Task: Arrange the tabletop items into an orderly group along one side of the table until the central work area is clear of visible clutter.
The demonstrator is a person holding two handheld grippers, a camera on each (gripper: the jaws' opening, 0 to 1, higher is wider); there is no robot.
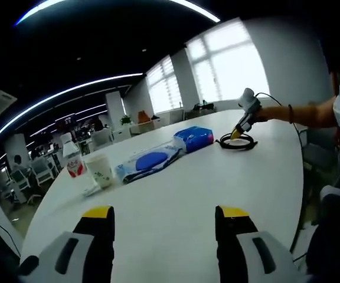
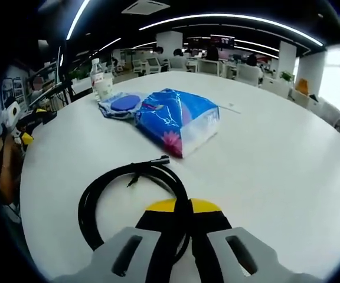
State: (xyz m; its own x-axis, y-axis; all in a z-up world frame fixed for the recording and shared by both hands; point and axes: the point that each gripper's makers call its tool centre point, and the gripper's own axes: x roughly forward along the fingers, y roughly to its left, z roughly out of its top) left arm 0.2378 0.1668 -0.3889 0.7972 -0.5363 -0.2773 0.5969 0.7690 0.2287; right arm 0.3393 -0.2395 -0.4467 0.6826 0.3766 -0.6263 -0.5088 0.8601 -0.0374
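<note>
My left gripper (image 1: 166, 213) stands open over bare white table (image 1: 176, 188), nothing between its yellow-tipped jaws. Across the table a person's arm holds my right gripper (image 1: 236, 134), tips down on a black cable coil (image 1: 236, 142). In the right gripper view that gripper (image 2: 182, 207) is shut on the black cable (image 2: 102, 194), which loops out to the left. Beyond lies a blue tissue pack (image 2: 179, 121) (image 1: 193, 137), then a clear bag with a blue disc (image 2: 123, 103) (image 1: 149, 160), a paper cup (image 2: 104, 87) (image 1: 101, 170) and a bottle (image 2: 96, 69) (image 1: 71, 156).
The tissue pack, bag, cup and bottle lie in a rough line along the table's far side in the left gripper view. The rounded table edge (image 2: 28, 177) runs close at the left in the right gripper view. Office chairs and desks stand behind; windows (image 1: 229, 59) lie beyond.
</note>
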